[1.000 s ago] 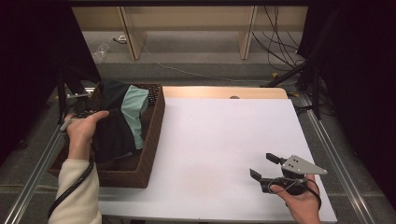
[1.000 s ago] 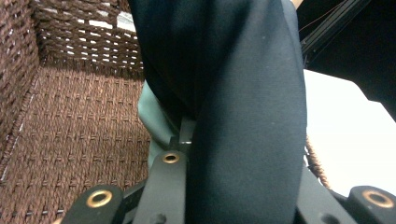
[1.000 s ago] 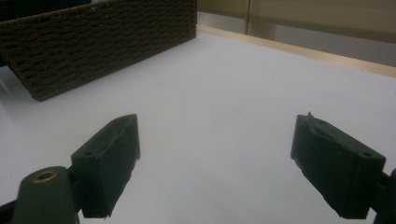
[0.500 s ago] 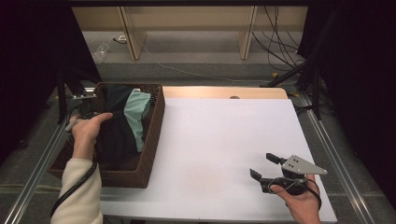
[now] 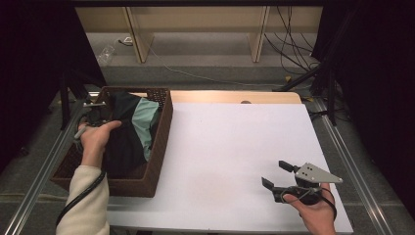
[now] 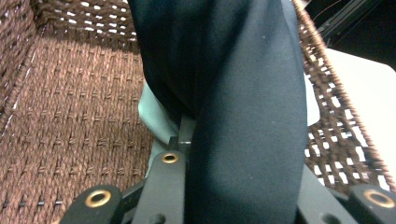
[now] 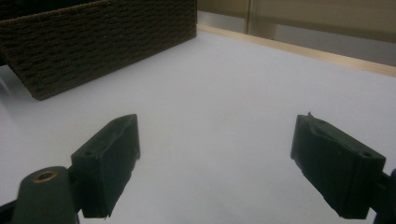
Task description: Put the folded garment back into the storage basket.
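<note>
Left gripper (image 6: 187,154): clamped on black garment (image 6: 243,116) in wicker basket (image 5: 159,147) | right gripper (image 7: 215,163): jaws apart, idle | risk: I judge the cloth snags the rim, dragging the basket.

Left gripper (image 6: 187,140) jaw tips are buried under the black cloth (image 6: 243,116), so the contact point is hidden. The pale green cloth (image 6: 156,119) is mostly covered by the black one inside the wicker basket (image 6: 70,93). In the high view, the left hand (image 5: 95,139) blocks the gripper body. The basket's near corner is cut off by the sleeve (image 5: 85,205).
</note>
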Action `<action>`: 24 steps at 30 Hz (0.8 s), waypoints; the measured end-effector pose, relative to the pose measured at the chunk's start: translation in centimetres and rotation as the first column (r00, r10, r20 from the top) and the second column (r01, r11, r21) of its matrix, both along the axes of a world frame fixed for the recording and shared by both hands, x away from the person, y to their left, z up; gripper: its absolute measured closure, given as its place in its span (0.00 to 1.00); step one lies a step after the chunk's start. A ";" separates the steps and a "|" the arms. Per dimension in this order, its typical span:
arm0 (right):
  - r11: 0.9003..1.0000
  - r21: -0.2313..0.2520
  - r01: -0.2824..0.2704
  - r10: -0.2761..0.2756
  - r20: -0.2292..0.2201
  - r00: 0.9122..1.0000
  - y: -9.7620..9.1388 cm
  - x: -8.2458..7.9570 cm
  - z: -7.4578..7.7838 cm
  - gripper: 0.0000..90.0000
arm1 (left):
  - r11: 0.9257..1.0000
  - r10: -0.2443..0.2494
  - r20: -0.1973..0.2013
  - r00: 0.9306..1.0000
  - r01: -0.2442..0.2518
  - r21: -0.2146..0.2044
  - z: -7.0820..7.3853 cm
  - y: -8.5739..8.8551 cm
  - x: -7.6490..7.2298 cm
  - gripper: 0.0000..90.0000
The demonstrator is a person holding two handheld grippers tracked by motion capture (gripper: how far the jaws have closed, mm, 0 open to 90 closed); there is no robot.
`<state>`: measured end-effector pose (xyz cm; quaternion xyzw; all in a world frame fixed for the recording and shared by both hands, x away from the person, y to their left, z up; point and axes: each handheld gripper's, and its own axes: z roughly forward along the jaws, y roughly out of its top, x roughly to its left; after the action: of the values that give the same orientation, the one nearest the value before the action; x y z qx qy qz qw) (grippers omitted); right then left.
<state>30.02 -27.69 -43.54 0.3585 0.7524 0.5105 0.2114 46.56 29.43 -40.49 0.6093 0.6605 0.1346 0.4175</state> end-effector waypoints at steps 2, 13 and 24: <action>1.000 0.000 0.000 0.000 0.000 1.000 0.0 0.0 0.0 0.18 | 1.000 0.006 -0.013 1.000 -0.006 0.013 -0.5 -0.2 0.2 0.83; 1.000 0.000 -0.001 0.001 -0.002 1.000 0.0 0.0 0.0 0.18 | 0.997 -0.005 -0.051 0.999 0.009 0.071 -1.8 -0.8 0.7 0.82; 1.000 0.000 -0.003 0.003 -0.002 1.000 0.0 0.0 0.0 0.18 | 0.992 0.012 -0.067 0.998 -0.004 0.127 -2.5 -0.6 0.9 0.77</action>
<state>30.02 -27.67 -43.54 0.3580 0.7532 0.5104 0.2100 47.51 28.79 -42.96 0.6361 0.6668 0.1574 0.3550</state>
